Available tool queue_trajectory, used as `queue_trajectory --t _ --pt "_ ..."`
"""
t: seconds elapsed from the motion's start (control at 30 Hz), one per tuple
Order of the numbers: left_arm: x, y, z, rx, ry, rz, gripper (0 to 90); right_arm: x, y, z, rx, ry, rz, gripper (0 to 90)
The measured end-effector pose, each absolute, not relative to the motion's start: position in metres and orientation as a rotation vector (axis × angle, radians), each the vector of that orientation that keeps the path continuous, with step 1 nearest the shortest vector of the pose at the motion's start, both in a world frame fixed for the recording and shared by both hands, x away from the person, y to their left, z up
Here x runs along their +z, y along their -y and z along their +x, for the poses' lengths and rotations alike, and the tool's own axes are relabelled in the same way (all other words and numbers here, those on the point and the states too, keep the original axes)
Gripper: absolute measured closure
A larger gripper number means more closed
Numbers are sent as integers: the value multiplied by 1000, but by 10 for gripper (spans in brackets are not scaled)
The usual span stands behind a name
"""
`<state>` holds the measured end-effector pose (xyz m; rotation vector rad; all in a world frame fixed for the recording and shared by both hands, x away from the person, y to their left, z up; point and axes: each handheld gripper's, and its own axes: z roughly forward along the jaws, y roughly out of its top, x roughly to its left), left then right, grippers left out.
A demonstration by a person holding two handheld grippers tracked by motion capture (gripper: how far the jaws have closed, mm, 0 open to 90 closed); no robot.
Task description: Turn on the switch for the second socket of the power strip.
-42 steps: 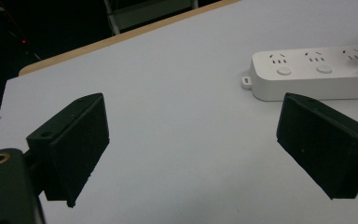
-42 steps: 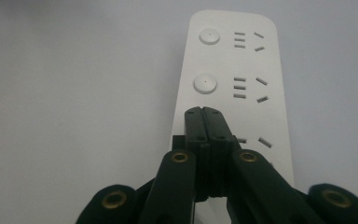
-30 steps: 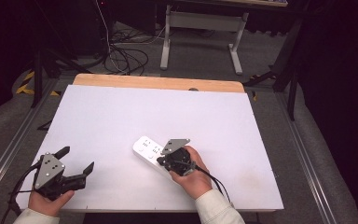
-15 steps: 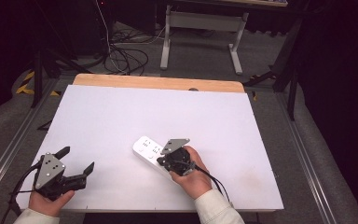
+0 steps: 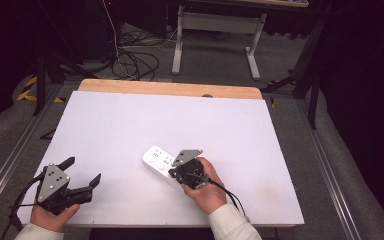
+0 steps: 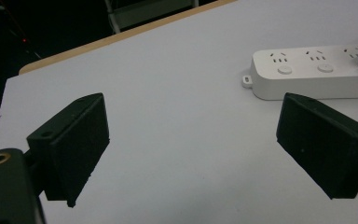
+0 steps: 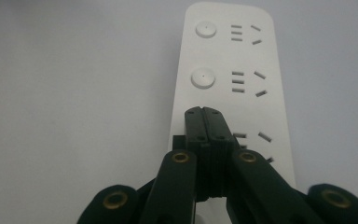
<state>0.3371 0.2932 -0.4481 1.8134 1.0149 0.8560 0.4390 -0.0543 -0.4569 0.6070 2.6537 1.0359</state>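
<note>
At centre frame, the white power strip [image 5: 159, 161] has white round buttons and grey slots. Both tongs [image 5: 80, 176] [image 7: 203, 114] are black. The bench [image 5: 130, 125] is white, with a pale wooden edge along its top.

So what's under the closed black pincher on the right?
The white power strip lies under the right gripper, whose jaws are shut together over its third button spot. Two round buttons show farther along. Whether a button sits beneath the tips is covered, as is any touching.

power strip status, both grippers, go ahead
Right gripper shut, tips over the power strip, likely on a button. Left gripper open, clear of it. White table, nothing in the way.
</note>
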Motion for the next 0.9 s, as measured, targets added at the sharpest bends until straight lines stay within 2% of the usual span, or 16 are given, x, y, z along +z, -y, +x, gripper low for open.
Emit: queue_trajectory --t 0.9 --pt "-448 -293 337 851 -1012 1814 98 -427 68 426 1192 -2554 530 900"
